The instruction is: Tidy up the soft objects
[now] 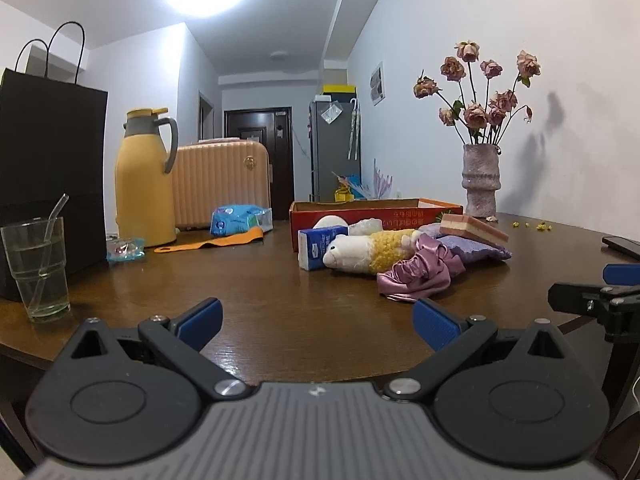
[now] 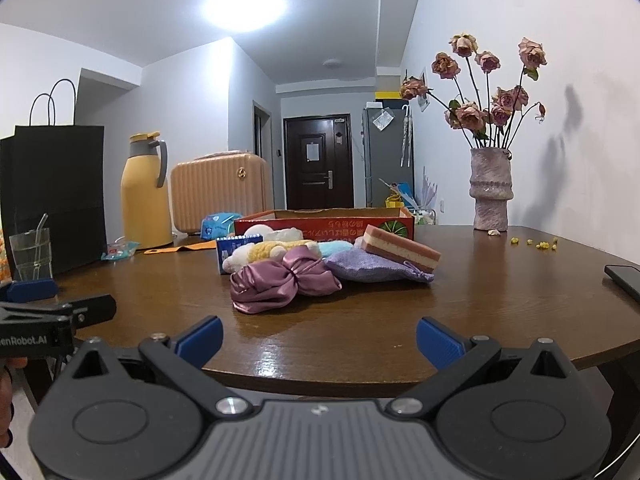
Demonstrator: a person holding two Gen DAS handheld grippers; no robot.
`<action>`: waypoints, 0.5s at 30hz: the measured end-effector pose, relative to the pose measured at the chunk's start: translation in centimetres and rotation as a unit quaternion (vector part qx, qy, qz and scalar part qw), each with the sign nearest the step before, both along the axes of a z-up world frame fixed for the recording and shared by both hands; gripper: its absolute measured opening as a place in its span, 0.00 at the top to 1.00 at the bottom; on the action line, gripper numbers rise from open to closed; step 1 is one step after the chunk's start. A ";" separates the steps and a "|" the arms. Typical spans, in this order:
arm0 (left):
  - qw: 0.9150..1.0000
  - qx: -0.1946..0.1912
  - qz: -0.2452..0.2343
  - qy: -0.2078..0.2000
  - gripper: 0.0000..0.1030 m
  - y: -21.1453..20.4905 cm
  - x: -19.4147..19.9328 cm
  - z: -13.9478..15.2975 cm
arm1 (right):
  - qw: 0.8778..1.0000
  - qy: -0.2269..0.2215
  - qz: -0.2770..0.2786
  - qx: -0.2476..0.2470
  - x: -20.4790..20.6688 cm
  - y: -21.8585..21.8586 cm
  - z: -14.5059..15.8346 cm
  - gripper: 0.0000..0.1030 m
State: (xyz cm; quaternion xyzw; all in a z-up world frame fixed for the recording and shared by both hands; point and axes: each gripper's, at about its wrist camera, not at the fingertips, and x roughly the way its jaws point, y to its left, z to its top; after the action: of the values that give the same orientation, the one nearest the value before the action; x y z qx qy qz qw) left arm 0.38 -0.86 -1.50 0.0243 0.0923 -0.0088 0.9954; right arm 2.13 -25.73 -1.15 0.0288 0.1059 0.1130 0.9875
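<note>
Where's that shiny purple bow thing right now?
In the right wrist view the satin bow lies on the wooden table, centre-left, nearest the camera of the soft pile, just in front of the plush toy and left of the lavender pouch.

I count two grippers: my left gripper (image 1: 316, 322) at the bottom of its frame and my right gripper (image 2: 318, 338) at the bottom of its own, each with two blue pads.

At frame centre sits one red cardboard box (image 2: 324, 222). In front of it I count one purple satin bow (image 2: 284, 282), one lavender pouch (image 2: 372, 266), one striped sponge (image 2: 400, 248), one white-and-yellow plush toy (image 1: 372, 254) and one blue-and-white carton (image 1: 316, 246).

On the right stands one vase (image 2: 490, 190) holding roughly ten dried roses (image 2: 492, 80).

On the left I count one yellow thermos (image 1: 144, 180), one drinking glass (image 1: 38, 268) with one straw (image 1: 50, 240), one black paper bag (image 1: 48, 160) and one peach suitcase (image 1: 222, 184).
</note>
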 end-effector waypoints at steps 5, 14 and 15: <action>1.000 -0.008 0.006 0.011 0.00 0.1 0.4 -0.2 | 1.000 -0.010 0.005 0.011 0.0 -0.3 0.0 0.00; 0.999 -0.035 -0.012 0.020 0.00 0.9 0.6 -0.1 | 1.000 -0.018 0.003 0.025 0.1 -0.7 -0.2 0.00; 0.999 -0.034 -0.013 0.018 0.00 0.8 0.6 -0.1 | 1.000 -0.014 0.001 0.023 0.2 -0.7 -0.3 0.00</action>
State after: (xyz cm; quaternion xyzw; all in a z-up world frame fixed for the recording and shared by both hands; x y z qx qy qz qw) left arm 0.98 -0.06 -1.56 -0.0088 0.1099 -0.0255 0.9936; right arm 2.30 -26.44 -1.41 0.0503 0.0895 0.1166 0.9879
